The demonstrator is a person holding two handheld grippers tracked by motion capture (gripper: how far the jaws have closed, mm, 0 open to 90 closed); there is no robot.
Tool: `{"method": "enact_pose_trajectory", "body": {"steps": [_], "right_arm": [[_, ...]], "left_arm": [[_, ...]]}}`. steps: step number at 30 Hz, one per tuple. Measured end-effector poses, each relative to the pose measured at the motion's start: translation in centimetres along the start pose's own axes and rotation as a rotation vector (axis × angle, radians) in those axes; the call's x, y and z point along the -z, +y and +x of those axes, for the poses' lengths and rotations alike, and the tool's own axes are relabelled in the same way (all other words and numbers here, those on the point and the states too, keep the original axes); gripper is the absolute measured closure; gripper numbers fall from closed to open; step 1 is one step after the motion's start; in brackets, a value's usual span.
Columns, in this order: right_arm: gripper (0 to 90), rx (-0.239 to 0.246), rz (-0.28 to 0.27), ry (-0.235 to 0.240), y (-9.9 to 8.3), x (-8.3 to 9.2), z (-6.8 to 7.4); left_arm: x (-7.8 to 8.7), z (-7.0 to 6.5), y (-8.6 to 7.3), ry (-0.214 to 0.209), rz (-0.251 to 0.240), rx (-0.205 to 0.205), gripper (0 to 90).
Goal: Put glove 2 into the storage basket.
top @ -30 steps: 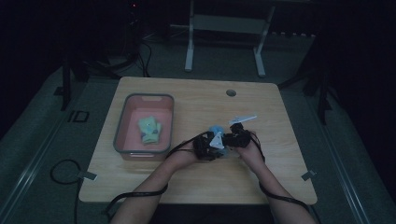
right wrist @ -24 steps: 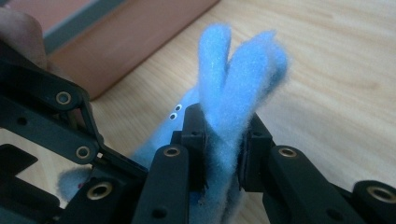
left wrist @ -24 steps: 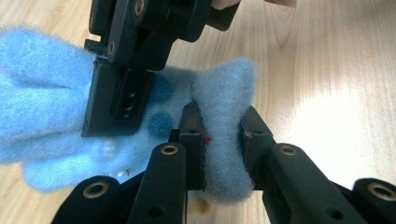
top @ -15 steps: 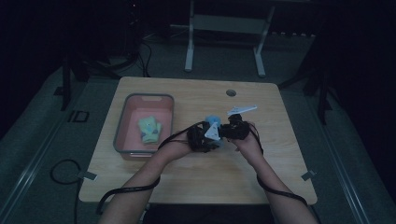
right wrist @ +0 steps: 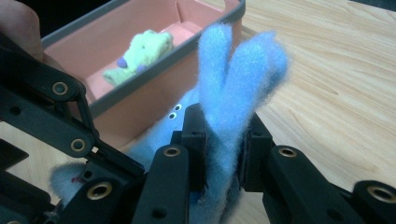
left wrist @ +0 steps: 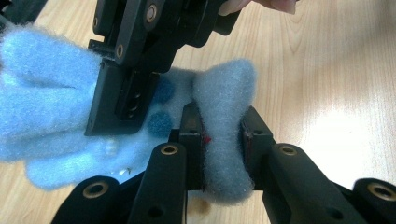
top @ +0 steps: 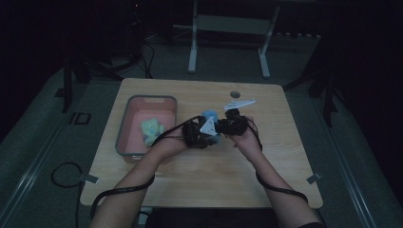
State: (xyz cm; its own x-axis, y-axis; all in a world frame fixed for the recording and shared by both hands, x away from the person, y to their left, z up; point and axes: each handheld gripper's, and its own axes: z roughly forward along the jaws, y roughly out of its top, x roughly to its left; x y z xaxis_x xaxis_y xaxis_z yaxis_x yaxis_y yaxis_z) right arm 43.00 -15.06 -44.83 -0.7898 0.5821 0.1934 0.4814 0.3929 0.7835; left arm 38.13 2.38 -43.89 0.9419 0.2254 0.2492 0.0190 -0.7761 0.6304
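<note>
In the high view the blue glove [top: 209,117] is mostly hidden behind both tongs, its shape unreadable.

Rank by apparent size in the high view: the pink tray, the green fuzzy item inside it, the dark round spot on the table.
1. Pink tray, clearly largest.
2. Green fuzzy item, lying inside the tray.
3. Dark round spot, smallest, though it sits farther from the camera.

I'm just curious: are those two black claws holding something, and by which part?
Both grip one fuzzy blue glove: the left gripper pinches its cuff end, the right gripper its fingers.
</note>
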Motion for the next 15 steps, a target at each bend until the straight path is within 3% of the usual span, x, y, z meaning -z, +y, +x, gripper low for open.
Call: {"method": "enact_pose_trajectory", "body": {"steps": [15], "right_arm": [[76.0,0.030,-0.005,0.024,2.5,-2.3,1.7]], "left_arm": [[2.9,1.0,-2.0,0.041,0.025,0.028,75.5]]}}
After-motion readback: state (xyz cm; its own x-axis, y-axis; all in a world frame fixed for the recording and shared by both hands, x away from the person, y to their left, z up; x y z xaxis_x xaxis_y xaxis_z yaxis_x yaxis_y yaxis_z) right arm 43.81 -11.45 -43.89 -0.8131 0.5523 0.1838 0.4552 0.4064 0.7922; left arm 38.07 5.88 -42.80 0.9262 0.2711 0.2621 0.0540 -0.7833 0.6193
